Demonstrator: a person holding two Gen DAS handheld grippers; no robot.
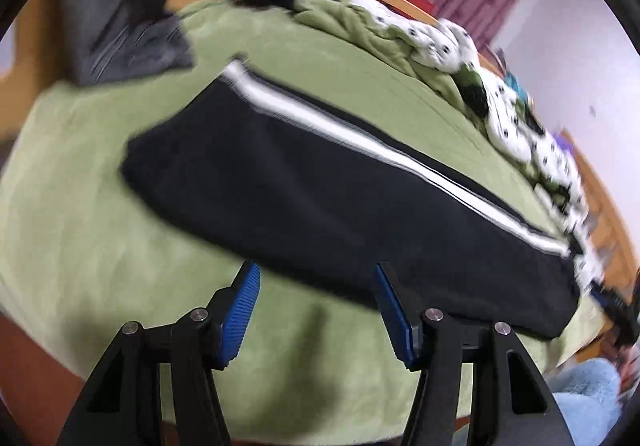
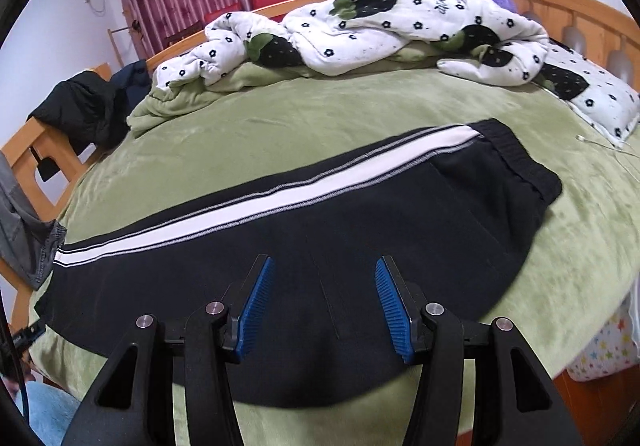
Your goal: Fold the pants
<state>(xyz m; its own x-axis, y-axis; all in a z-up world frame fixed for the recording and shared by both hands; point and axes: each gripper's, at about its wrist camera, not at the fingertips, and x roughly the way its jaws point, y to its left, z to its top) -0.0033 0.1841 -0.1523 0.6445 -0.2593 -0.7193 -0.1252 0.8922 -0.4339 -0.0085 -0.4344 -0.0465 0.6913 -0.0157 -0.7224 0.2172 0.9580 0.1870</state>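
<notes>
Both claws, left claw (image 1: 316,310) and right claw (image 2: 325,306), hang apart and empty above the pants (image 2: 320,230); a shallow pinch could catch one layer and skew the fold.

The pants (image 2: 304,230) lie flat across the bed (image 2: 320,118), the rumpled quilt (image 2: 360,30) behind them, a pillow (image 2: 600,98) at the right.

The left wrist view is smeared throughout: the pants (image 1: 320,182) show soft edges, the quilt (image 1: 440,42) only streaks. The grey garment (image 2: 24,230) (left edge) is cut off.
</notes>
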